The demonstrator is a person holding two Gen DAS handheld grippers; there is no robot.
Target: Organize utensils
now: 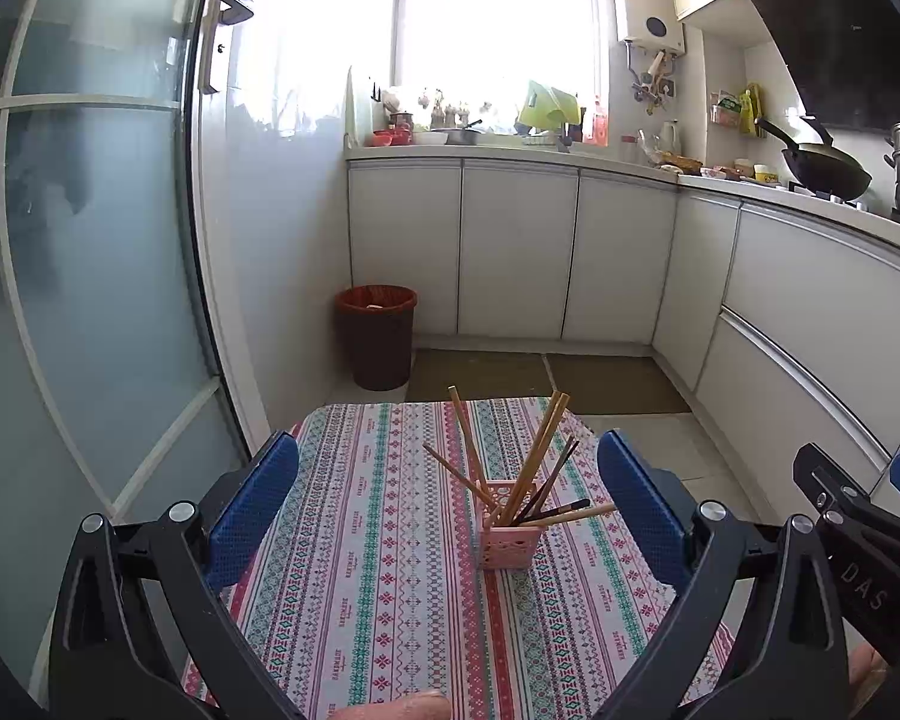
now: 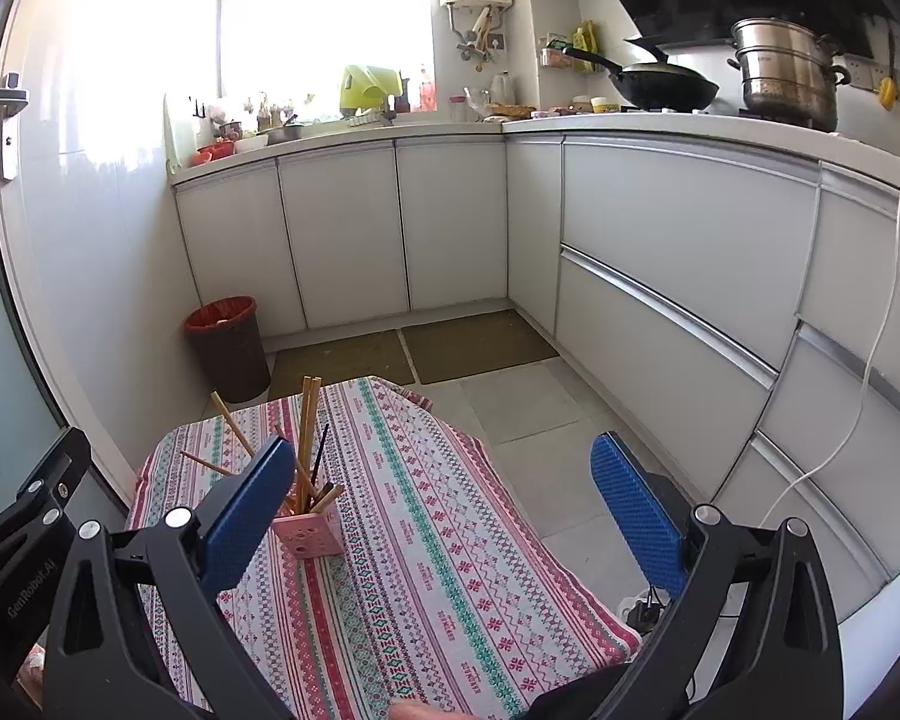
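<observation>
From the left wrist, wooden and dark chopsticks [image 1: 534, 468] stand fanned, tips upward, in a pink perforated square holder [image 1: 506, 534] on the patterned striped tablecloth [image 1: 378, 570]. The left gripper [image 1: 448, 498] gapes wide, empty.

From the right wrist, the right gripper [image 2: 444, 504] is likewise spread wide; its left blue pad partly hides the holder [image 2: 309, 534].

Bright window [image 1: 498, 18] above white cabinets [image 1: 516, 246]; grey tiled floor [image 2: 528, 402]; frosted glass door [image 1: 96, 228] at left
</observation>
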